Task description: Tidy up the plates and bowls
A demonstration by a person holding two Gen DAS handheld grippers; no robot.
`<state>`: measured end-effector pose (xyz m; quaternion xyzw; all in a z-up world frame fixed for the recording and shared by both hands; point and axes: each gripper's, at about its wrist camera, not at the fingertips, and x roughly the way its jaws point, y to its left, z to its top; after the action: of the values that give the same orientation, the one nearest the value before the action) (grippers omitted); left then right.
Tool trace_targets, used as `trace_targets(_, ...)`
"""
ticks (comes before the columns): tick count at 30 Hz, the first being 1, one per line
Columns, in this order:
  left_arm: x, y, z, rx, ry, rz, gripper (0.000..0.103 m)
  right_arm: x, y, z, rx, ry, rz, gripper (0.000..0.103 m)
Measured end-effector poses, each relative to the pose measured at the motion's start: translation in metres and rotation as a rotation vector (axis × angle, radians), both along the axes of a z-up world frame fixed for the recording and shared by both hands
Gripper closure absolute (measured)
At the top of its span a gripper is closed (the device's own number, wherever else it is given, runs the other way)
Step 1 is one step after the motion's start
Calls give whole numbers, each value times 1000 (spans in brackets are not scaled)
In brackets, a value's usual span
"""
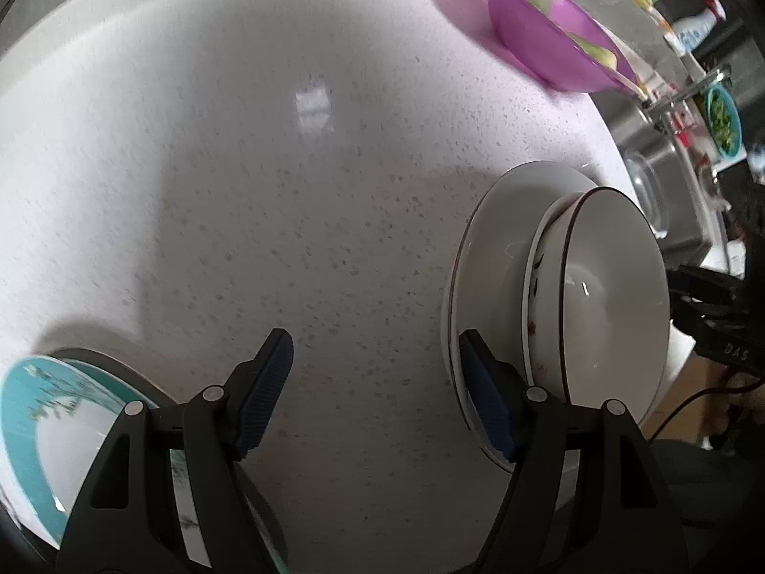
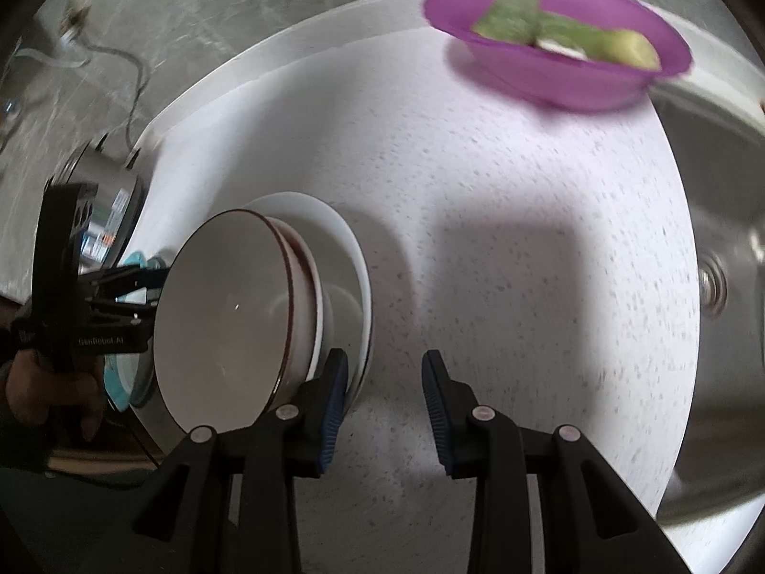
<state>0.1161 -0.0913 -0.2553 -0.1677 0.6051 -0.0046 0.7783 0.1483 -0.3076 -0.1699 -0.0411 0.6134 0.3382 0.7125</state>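
A stack of white dishes stands on the speckled counter: a wide white plate (image 1: pixel 497 239) (image 2: pixel 351 258) with two dark-rimmed white bowls (image 1: pixel 617 296) (image 2: pixel 224 311) nested on it. A teal-rimmed plate (image 1: pixel 28 421) (image 2: pixel 122 382) lies to the stack's left. My left gripper (image 1: pixel 375 349) is open over bare counter between the teal plate and the stack, its right finger (image 1: pixel 483 382) over the white plate's rim. My right gripper (image 2: pixel 382 368) hangs open just right of the stack, nothing between its pads, its left finger (image 2: pixel 334 382) by the plate's edge.
A purple bowl (image 1: pixel 550 33) (image 2: pixel 559 43) with green food pieces sits at the counter's far side. A steel sink (image 2: pixel 717 239) (image 1: pixel 669 191) borders the counter on the right. A hand (image 2: pixel 43 382) holds the left gripper's body (image 2: pixel 95 306). Bottles stand beyond the sink.
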Motion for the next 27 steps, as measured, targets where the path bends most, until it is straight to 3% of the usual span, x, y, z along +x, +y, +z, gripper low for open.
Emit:
trace_targets(5,2,-5,-1,-10,-14,-22,44,4,-10,-3,40,40,-69,68)
trace_targets(9,5,-8,-6,-41,-6,-24,45,8,-20,-5,82,55,-98,68)
trace_targets(16,7,-16,-16,-79,-12,-34,45,3,-10,0,75,-33,0,71)
trace_targets(22,9,-18,-17,-68,-48,-24,45,4,-9,-3,102,-52,3,71)
trace_targets(27,10,-15,-17,-51,-63,-5,41,-3,2,3,31,-119,90,71)
